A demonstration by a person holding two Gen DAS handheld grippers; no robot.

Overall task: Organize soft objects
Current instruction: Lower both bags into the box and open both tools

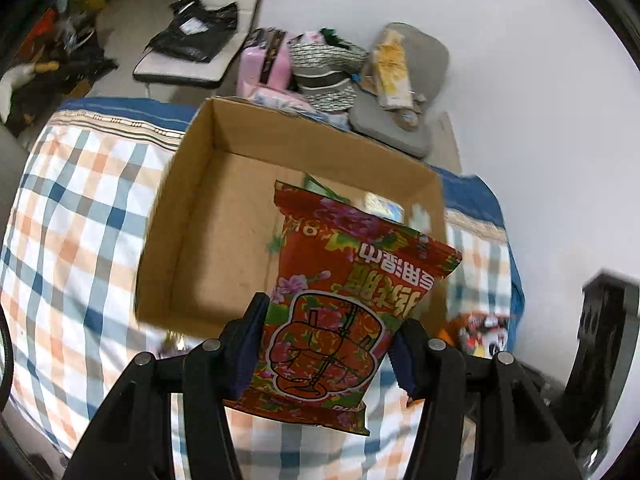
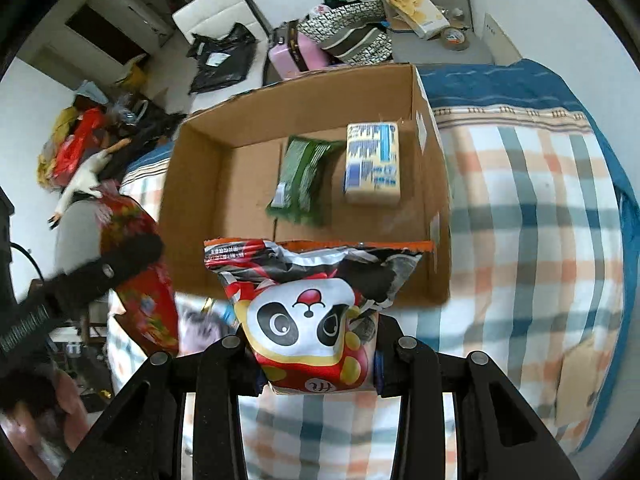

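Observation:
My left gripper [image 1: 328,344] is shut on a red floral wipes packet [image 1: 360,264], which hangs above the near edge of an open cardboard box [image 1: 192,208]. In the right wrist view my right gripper [image 2: 316,360] is shut on a panda-print packet [image 2: 304,308] just in front of the same box [image 2: 304,96]. Inside the box lie a green packet [image 2: 302,178] and a yellow-and-blue packet [image 2: 374,168], side by side toward its right. The red packet [image 2: 148,304] also shows blurred at the left of that view, beside the box.
The box stands on a bed with a checked cover [image 2: 520,240]. A blurred pale packet [image 2: 200,326] lies on the cover near the box's front left corner. Beyond the bed are a pink suitcase [image 2: 288,54], a striped bag [image 2: 352,36] and a white seat [image 1: 216,20] with a black bag.

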